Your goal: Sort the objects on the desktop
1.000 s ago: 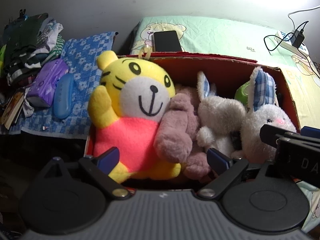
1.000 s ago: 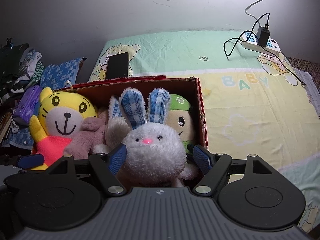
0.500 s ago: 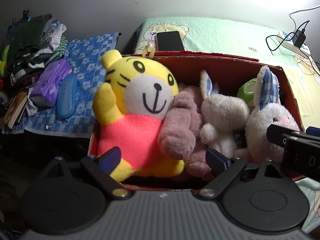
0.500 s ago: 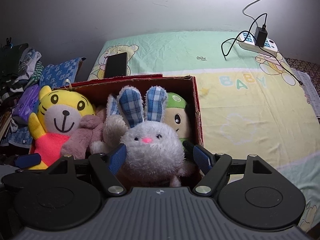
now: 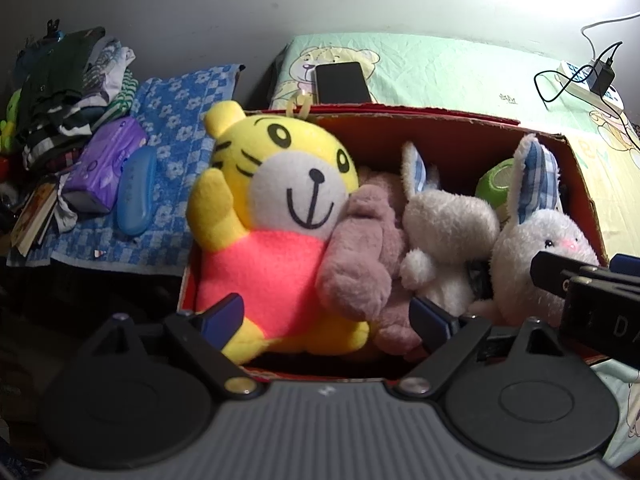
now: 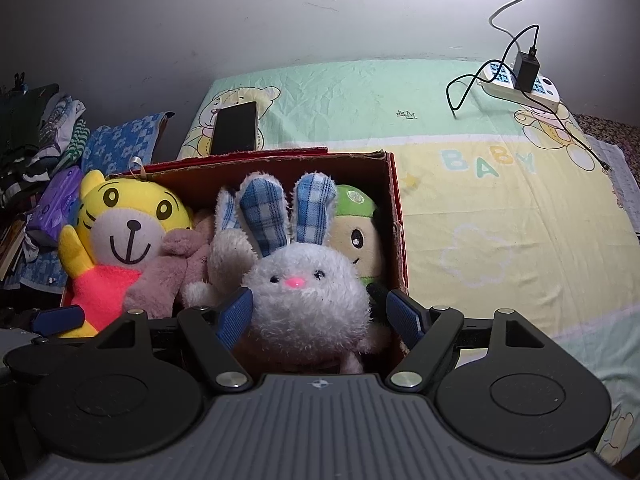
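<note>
A red cardboard box (image 5: 440, 118) on the bed holds a yellow tiger plush (image 5: 276, 216), a pink plush (image 5: 360, 264), a white bunny (image 5: 444, 240), a blue-eared bunny (image 6: 304, 304) and a green-capped doll (image 6: 356, 220). My left gripper (image 5: 326, 318) hangs over the box's near left end. Its jaws are closing, with the tiger's legs and the pink plush's foot between them, and no firm squeeze shows. My right gripper (image 6: 320, 312) stands open around the blue-eared bunny, with a dark gap at its right pad.
A black phone (image 6: 234, 128) lies on the baby-print sheet (image 6: 500, 220) behind the box. A power strip with charger and cables (image 6: 520, 80) sits far right. Left of the bed, a blue towel holds a purple pack (image 5: 104, 164), a blue case (image 5: 136, 192) and piled clothes (image 5: 68, 80).
The left gripper's pads have drawn slightly closer together around the tiger and pink plush. The right gripper and the toys look unchanged.
</note>
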`<move>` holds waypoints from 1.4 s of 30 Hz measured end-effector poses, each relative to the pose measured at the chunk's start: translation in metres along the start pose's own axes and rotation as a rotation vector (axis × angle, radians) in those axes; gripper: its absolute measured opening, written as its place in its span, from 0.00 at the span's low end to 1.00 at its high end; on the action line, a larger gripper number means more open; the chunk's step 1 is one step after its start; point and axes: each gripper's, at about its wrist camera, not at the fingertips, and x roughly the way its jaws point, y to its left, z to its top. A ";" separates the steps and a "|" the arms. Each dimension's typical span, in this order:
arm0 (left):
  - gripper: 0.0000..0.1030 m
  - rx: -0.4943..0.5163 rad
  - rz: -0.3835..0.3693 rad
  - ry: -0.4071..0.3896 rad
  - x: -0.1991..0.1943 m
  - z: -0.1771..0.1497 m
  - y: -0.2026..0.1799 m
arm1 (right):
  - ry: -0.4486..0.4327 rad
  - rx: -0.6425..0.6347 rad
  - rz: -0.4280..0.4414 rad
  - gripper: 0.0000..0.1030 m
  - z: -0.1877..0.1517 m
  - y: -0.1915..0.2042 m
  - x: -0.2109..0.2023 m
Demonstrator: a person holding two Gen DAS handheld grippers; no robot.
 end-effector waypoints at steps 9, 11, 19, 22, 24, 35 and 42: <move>0.88 -0.005 0.005 -0.011 -0.003 0.001 0.000 | 0.000 -0.004 0.005 0.74 0.002 -0.001 0.001; 0.88 -0.006 0.008 -0.011 -0.003 0.001 0.000 | 0.000 -0.003 0.008 0.74 0.002 0.000 0.002; 0.88 -0.009 -0.003 -0.006 0.000 0.000 0.001 | 0.003 -0.008 0.012 0.74 0.002 0.002 0.003; 0.88 -0.013 -0.019 0.003 0.002 0.001 0.003 | 0.004 -0.006 0.011 0.74 0.002 0.002 0.003; 0.88 -0.012 -0.017 0.004 0.002 0.001 0.002 | 0.003 -0.007 0.009 0.74 0.001 0.002 0.003; 0.89 -0.007 -0.011 0.004 0.002 0.000 -0.001 | 0.000 -0.006 0.009 0.74 0.001 0.002 0.003; 0.89 0.003 0.001 -0.006 0.001 -0.001 -0.003 | -0.005 -0.005 0.008 0.74 -0.001 0.001 0.001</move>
